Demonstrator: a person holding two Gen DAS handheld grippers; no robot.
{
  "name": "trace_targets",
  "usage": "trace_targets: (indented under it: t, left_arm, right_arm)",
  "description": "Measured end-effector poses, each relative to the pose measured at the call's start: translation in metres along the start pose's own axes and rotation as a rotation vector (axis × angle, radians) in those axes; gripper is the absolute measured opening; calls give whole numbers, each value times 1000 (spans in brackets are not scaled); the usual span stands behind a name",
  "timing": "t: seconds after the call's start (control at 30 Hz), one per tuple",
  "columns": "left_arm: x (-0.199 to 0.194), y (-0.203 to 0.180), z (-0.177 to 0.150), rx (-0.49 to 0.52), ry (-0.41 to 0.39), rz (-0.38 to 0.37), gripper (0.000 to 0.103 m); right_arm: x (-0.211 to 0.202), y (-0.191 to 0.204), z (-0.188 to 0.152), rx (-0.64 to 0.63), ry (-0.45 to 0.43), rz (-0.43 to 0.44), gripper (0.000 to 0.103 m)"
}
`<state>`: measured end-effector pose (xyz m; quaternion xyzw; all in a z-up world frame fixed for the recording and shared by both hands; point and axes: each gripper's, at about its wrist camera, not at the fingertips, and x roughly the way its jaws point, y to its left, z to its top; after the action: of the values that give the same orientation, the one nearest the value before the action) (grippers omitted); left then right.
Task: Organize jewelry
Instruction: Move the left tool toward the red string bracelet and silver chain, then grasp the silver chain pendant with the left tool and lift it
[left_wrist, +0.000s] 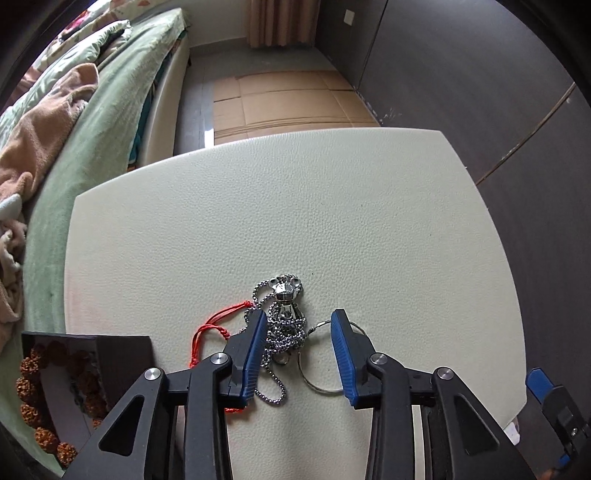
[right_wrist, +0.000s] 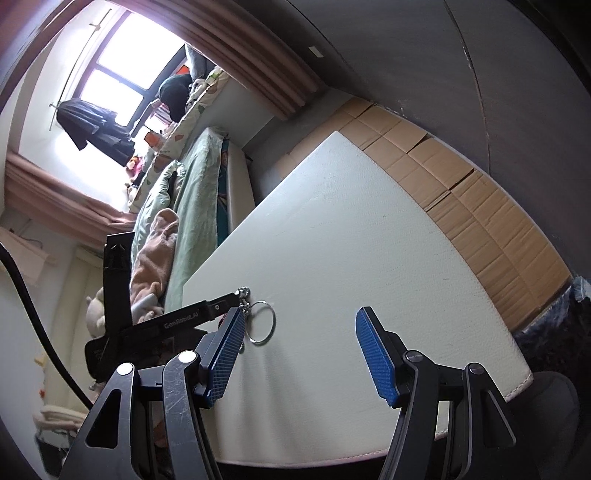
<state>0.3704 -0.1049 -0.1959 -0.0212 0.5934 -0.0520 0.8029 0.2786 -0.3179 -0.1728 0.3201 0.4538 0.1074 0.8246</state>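
Observation:
A silver ball-chain necklace (left_wrist: 280, 325) with a metal figure pendant (left_wrist: 286, 291) lies heaped on the white padded tabletop (left_wrist: 295, 203). My left gripper (left_wrist: 298, 317) points down over it, jaws partly apart on either side of the heap. The left pad touches the chain and the right pad stands clear, beside a thin silver hoop (left_wrist: 321, 369). A red cord (left_wrist: 214, 328) lies to the left of the heap. My right gripper (right_wrist: 300, 314) is open with nothing between its pads, just right of the hoop (right_wrist: 262, 325).
A dark open box (left_wrist: 122, 354) at the table's near left corner holds a brown bead bracelet (left_wrist: 29, 387). A bed with a green blanket (left_wrist: 92, 147) runs along the left. Flattened cardboard (left_wrist: 280, 103) covers the floor beyond the table's far edge.

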Motion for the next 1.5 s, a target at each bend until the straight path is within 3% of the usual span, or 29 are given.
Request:
trace_targets:
  t: [0.33, 0.4, 0.57, 0.97, 1.13, 1.4, 1.5]
  left_arm:
    - [14, -1, 0, -3, -22, 61, 36]
    - [14, -5, 0, 20, -20, 80, 23]
    - [10, 0, -1, 19, -1, 14, 18]
    - [-54, 19, -5, 10, -98, -68, 18]
    - [-88, 27, -7, 13, -159, -98, 18]
    - [-137, 42, -9, 5, -251, -136, 18]
    - [-155, 50, -9, -8, -283, -139, 18]
  right_arm:
    - [4, 4, -3, -7, 11, -7, 63]
    - [7, 7, -3, -12, 17, -8, 63]
    - [16, 17, -8, -34, 44, -9, 63]
    - [45, 34, -7, -83, 91, -35, 63]
    - [63, 45, -6, -135, 130, -87, 52]
    - [102, 67, -8, -275, 224, -238, 31]
    - [106, 76, -6, -299, 231, -251, 30]
